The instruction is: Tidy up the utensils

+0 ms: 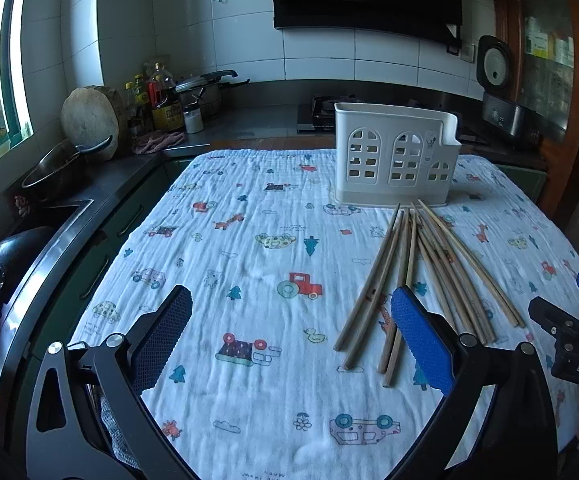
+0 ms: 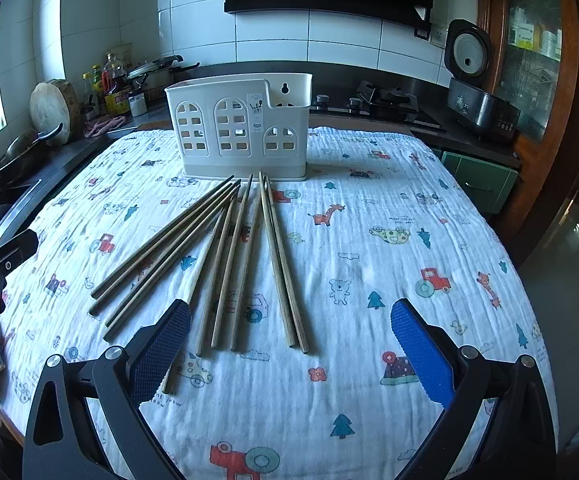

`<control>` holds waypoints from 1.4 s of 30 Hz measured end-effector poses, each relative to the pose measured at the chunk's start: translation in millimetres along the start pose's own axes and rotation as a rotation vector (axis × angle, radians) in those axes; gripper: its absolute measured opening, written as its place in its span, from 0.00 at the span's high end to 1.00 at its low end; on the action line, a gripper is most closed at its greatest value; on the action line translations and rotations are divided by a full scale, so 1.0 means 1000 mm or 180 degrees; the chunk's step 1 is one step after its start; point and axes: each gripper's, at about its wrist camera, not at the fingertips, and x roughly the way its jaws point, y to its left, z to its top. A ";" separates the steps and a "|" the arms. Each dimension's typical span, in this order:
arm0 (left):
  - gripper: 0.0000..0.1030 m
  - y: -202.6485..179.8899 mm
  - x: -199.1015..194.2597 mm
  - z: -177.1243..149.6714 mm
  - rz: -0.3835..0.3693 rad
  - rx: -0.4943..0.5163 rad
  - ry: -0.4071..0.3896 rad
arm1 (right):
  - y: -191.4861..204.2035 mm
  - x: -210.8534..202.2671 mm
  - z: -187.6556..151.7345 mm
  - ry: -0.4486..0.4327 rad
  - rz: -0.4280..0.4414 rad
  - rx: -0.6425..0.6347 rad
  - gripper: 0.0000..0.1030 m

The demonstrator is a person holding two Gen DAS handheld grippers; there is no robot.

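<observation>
Several wooden chopsticks (image 1: 429, 264) lie fanned out on the printed cloth, also in the right wrist view (image 2: 225, 256). A white utensil holder (image 1: 395, 156) with arched cut-outs stands upright behind them, also in the right wrist view (image 2: 241, 124), and looks empty. My left gripper (image 1: 289, 320) is open and empty over the cloth, left of the chopsticks. My right gripper (image 2: 289, 332) is open and empty, low over the near ends of the chopsticks. The right gripper shows at the right edge of the left wrist view (image 1: 569, 320).
The table is covered by a white cloth with cartoon prints (image 1: 249, 264). A counter with a sink, pans (image 1: 49, 168), bottles (image 1: 161, 100) and a pot runs along the left and back. A stove (image 2: 385, 104) and a rice cooker (image 2: 477, 96) stand at the back right.
</observation>
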 end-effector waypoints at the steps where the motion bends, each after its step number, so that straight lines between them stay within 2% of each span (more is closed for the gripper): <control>1: 0.05 0.000 0.001 0.001 0.0012 0.0009 0.0019 | 0.000 0.000 0.000 -0.0002 -0.0002 -0.0002 0.06; 9: 0.05 -0.003 0.003 0.005 0.0040 0.0135 0.0022 | -0.002 -0.001 0.006 -0.0045 -0.0027 0.0004 0.06; 20: 0.05 -0.001 0.003 0.009 -0.0044 0.0119 -0.0020 | -0.005 0.001 0.008 -0.0040 -0.0029 -0.0009 0.06; 42: 0.05 -0.006 0.018 0.009 -0.0025 0.0221 0.0018 | -0.007 0.014 0.014 0.0011 -0.0058 -0.0032 0.06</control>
